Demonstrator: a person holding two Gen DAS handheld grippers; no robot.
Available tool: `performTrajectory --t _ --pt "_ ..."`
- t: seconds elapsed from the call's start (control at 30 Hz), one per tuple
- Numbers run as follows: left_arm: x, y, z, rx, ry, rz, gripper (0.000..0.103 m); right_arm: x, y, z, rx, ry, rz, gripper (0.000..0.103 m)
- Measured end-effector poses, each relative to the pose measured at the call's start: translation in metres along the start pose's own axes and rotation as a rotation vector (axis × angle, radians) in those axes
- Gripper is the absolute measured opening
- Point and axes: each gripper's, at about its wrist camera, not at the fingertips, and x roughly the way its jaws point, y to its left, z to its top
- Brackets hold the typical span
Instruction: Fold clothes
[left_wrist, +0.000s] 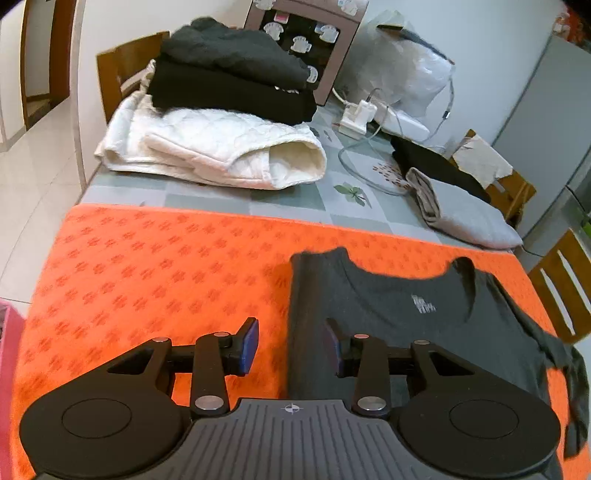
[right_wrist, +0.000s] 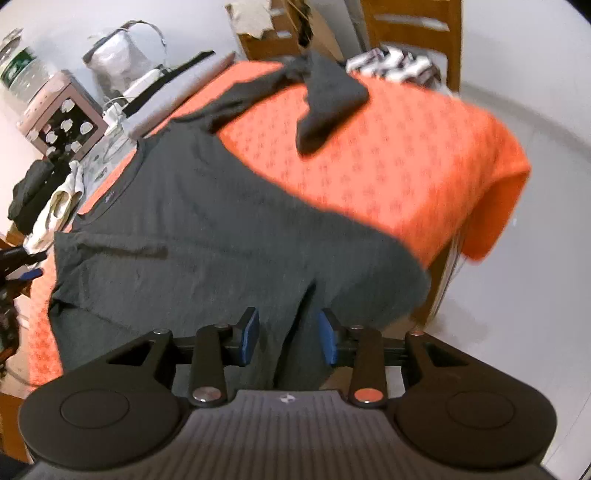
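Dark grey T-shirt (left_wrist: 413, 317) spread on the orange patterned cloth (left_wrist: 155, 266) covering the near part of the table, neckline toward the far side, left flank already turned in to a straight edge, right sleeve (right_wrist: 325, 107) lying out loose across the orange. Lower hem hanging past the table's near edge, a soft ridge of fabric rising between the fingers of the right gripper (right_wrist: 288, 336). Jaws there parted, blue pads clear of the cloth on both sides: released, nothing clenched. Left gripper (left_wrist: 291, 347) likewise parted and empty, hovering above the folded left edge, one finger over orange, the other over grey. Likely step in hand: fresh grips for the next fold, probably the right side and its sleeve brought inward. Best done by closing on a single clean layer at the hem corner rather than the bunched ridge, matching height with the other gripper nearer the shoulder, lifting just enough to clear the cloth, then laying over parallel to the existing straight edge and smoothing before letting go. Risk of dragging the orange cloth along if pinched too deep. Farther back on the checked tabletop (left_wrist: 295, 195): stack of black and white folded garments (left_wrist: 221, 110), a folded grey piece (left_wrist: 461, 206), a white charger with cables (left_wrist: 356, 116).
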Motion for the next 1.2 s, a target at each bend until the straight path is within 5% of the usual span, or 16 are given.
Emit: performTrajectory --t 0.1,0.17,0.2,0.27,0.37,0.57,0.73,0.8,0.97,1.2 --pt "0.019 -0.003 0.005 0.007 0.023 0.018 0.04 0.006 0.001 -0.015 0.037 0.03 -0.002 0.041" --pt "0.027 -0.004 0.006 0.032 0.041 0.029 0.022 0.01 0.004 -0.023 0.056 0.042 0.002 0.039" --pt "0.03 -0.005 0.007 0.046 0.051 0.034 0.005 0.01 0.006 -0.026 0.061 0.041 0.008 0.022" --pt "0.032 -0.004 0.008 0.056 0.039 0.04 0.003 0.008 0.011 -0.028 0.069 0.029 0.019 0.006" --pt "0.032 0.001 0.013 0.042 0.029 0.041 0.002 -0.007 0.018 -0.025 0.073 -0.008 0.034 0.004" --pt "0.039 0.024 0.022 -0.023 0.026 0.086 0.002 -0.038 0.026 -0.012 0.07 -0.034 0.069 0.004" --pt "0.029 0.04 0.025 -0.059 0.027 0.08 0.004 -0.021 0.024 -0.011 0.013 0.026 -0.03 0.005" --pt "0.02 0.04 0.024 -0.041 0.034 0.079 0.004 -0.017 0.025 -0.011 -0.04 0.029 -0.094 0.009" --pt "-0.011 0.03 0.012 0.028 0.043 0.066 0.007 -0.032 0.019 0.013 -0.088 -0.035 -0.091 0.027" --pt "-0.052 0.001 -0.015 0.075 0.054 0.055 0.025 -0.032 0.0 0.077 -0.148 -0.119 -0.082 0.036"
